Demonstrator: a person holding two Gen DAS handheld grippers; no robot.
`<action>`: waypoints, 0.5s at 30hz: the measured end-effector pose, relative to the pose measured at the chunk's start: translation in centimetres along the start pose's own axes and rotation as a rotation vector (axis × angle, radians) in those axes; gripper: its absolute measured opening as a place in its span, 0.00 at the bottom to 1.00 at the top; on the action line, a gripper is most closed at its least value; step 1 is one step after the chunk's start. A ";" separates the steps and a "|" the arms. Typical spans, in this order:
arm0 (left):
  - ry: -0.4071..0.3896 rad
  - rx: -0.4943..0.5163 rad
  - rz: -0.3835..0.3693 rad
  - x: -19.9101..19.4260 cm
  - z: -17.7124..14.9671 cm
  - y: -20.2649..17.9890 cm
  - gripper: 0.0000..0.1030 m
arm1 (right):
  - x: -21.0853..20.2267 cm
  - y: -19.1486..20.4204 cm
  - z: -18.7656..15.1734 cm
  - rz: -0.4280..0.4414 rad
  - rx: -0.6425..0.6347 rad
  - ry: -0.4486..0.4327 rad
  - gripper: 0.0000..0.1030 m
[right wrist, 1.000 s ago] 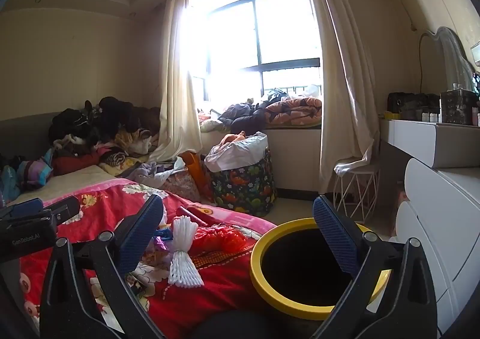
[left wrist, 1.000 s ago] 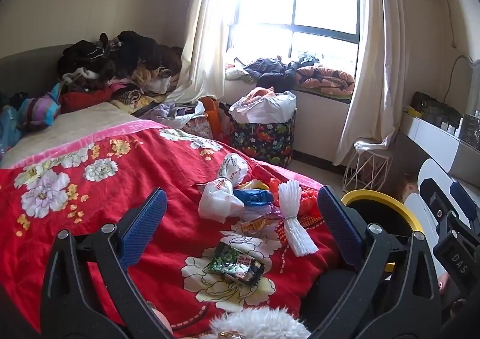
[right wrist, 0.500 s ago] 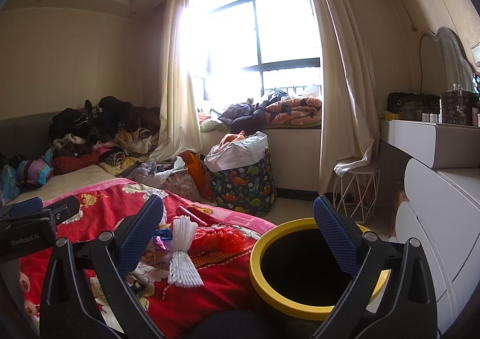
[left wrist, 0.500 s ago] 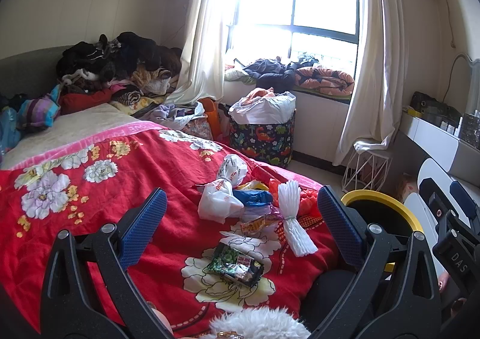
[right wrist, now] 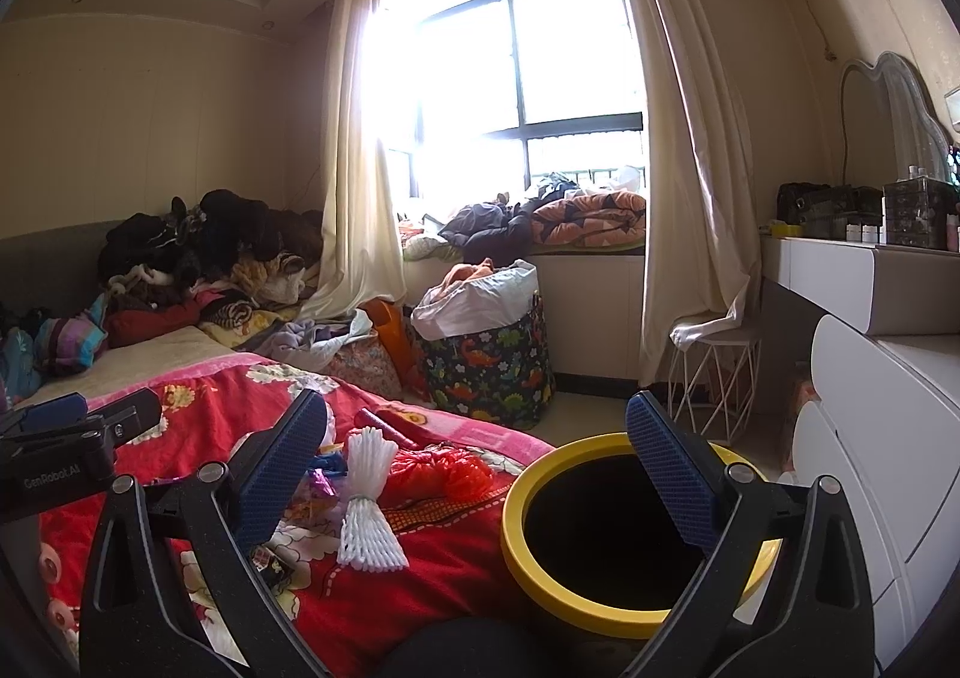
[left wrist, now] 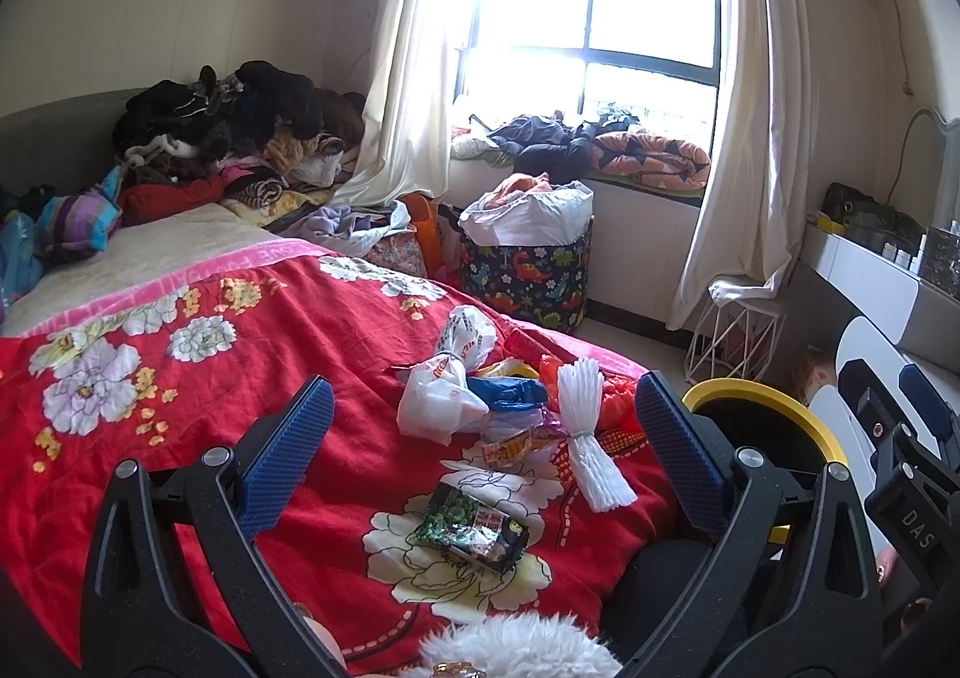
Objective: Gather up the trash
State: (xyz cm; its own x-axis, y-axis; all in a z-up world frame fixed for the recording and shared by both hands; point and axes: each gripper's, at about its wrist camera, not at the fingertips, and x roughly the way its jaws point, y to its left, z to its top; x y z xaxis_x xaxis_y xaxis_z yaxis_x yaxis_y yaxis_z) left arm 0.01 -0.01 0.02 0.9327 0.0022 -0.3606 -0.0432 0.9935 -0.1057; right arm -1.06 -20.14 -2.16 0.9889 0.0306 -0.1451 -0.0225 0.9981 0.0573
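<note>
Trash lies in a loose cluster on the red floral blanket, near the bed's right edge. Nearest is a green snack wrapper, lying flat and apart from the rest. Beyond it: a white foam net sleeve, tied at its middle; an orange-yellow wrapper touching it on the left; a knotted white plastic bag; a crumpled blue piece against the bag; and red-orange mesh on the far right.

A black bin with a yellow rim stands just beside the bed's right edge, its mouth uncovered.

Left gripper: jaws spread wide, holding nothing, above the blanket with the cluster between its blue pads.

Right gripper: jaws spread wide, holding nothing, spanning the foam sleeve and the bin.
</note>
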 end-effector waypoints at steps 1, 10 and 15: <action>0.002 -0.001 0.001 0.0 0.0 0.0 0.90 | 0.0 0.0 0.0 0.001 -0.001 0.001 0.94; 0.003 -0.004 0.005 -0.2 0.2 0.2 0.90 | 0.0 0.0 -0.4 0.007 0.002 0.004 0.94; 0.008 -0.007 0.007 0.0 0.1 0.2 0.90 | 0.2 0.1 -0.7 0.010 -0.004 0.005 0.94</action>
State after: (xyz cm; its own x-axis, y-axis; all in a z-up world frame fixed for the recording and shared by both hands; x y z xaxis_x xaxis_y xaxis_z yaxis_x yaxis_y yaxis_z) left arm 0.03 0.24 0.05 0.9296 0.0082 -0.3685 -0.0523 0.9925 -0.1100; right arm -0.95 -19.96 -2.84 0.9879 0.0412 -0.1495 -0.0333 0.9979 0.0549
